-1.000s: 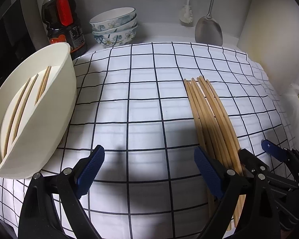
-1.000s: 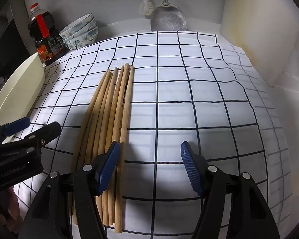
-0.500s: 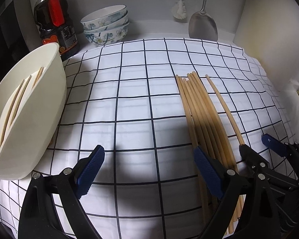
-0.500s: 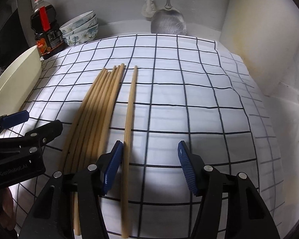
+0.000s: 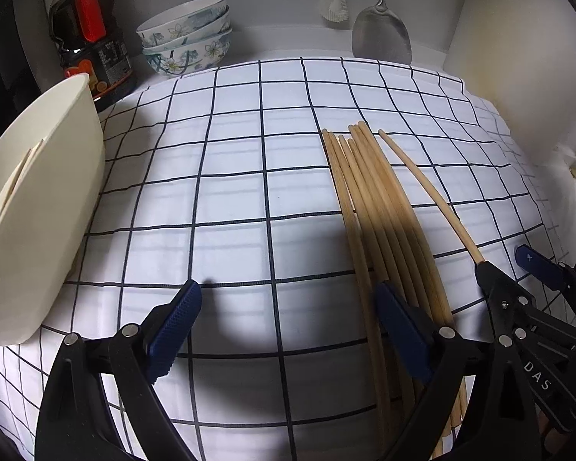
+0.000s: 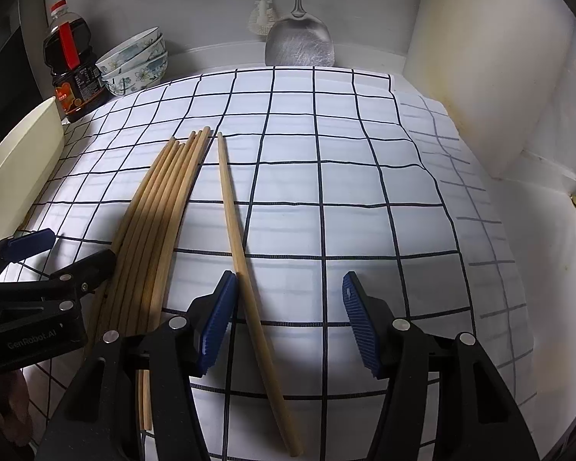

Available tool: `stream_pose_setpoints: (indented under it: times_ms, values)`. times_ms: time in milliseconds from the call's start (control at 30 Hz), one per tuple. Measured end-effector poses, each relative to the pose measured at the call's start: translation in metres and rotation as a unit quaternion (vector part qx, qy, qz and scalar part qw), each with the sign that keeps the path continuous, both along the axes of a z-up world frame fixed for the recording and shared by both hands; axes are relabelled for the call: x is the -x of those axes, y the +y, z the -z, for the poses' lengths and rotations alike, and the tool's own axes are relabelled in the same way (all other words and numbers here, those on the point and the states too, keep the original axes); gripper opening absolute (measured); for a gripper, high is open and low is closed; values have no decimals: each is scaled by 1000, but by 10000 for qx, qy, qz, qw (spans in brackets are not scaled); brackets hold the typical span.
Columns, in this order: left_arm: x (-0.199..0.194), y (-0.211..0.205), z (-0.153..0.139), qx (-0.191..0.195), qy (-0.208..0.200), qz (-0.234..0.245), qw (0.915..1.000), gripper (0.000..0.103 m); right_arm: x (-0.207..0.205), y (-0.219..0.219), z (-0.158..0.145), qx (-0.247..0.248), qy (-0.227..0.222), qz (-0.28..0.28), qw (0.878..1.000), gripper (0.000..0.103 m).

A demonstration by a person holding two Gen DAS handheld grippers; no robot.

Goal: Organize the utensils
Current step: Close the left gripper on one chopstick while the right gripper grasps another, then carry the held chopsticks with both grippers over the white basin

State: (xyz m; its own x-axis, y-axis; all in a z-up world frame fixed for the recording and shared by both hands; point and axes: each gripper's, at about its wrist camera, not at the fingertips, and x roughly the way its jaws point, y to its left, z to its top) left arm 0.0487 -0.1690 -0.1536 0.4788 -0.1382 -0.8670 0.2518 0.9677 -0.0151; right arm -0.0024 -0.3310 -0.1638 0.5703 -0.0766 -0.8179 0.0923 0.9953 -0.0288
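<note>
One chopstick [image 6: 237, 253] has been nudged clear of the bundle [image 6: 161, 215] and now lies alone between the right gripper's [image 6: 288, 322] parted jaws, ready to pinch. The left gripper [image 5: 288, 330] hangs open, empty, near the tray [image 5: 38, 207].

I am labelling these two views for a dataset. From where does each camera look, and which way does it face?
Left wrist: on the left tool, angled down at the checked cloth, chopstick bundle and white container; right tool shows.
Right wrist: on the right tool, angled down over the single chopstick; left tool shows.
Shared: bundle, bowls, spatula.
</note>
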Motion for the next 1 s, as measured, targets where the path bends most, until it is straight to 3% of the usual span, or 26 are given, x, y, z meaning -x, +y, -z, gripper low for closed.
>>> stream_pose_setpoints:
  times_ms: [133,233,300,333,400,433,500,533,567,767,1000]
  values:
    - [1,-3,0,-34,-107,71,9999,84,-4,2,0,61,-16,-57,10000,55]
    - [2,-5,-1,-20,-190,119,9997,75,-6,5,1,122,-46,-118,9998,55]
    - [3,-8,-2,-2,-237,195,9995,60,-8,6,1,97,-50,-157,9998,54]
    - [3,-9,-3,4,-255,232,9994,55,-9,6,1,44,-43,-199,9998,49]
    - [5,-12,-5,28,-297,364,9989,35,-10,8,0,20,-34,-283,9996,41]
    - [5,-14,-5,34,-304,437,9986,30,-10,10,0,10,-30,-344,9994,33]
    - [6,-17,-6,35,-283,544,9981,10,-10,13,-1,-16,-10,-403,9992,20]
    - [5,-17,-6,40,-255,566,9981,9,-10,13,-1,-32,8,-405,9992,9]
    - [5,-16,-7,51,-217,561,9982,7,-10,13,-1,-38,31,-380,9993,7]
    - [5,-4,-13,148,18,481,9987,7,-7,1,-5,-623,164,-154,9978,6]
    - [10,20,-51,426,-94,463,9980,7,3,10,-33,-853,54,-34,9963,6]
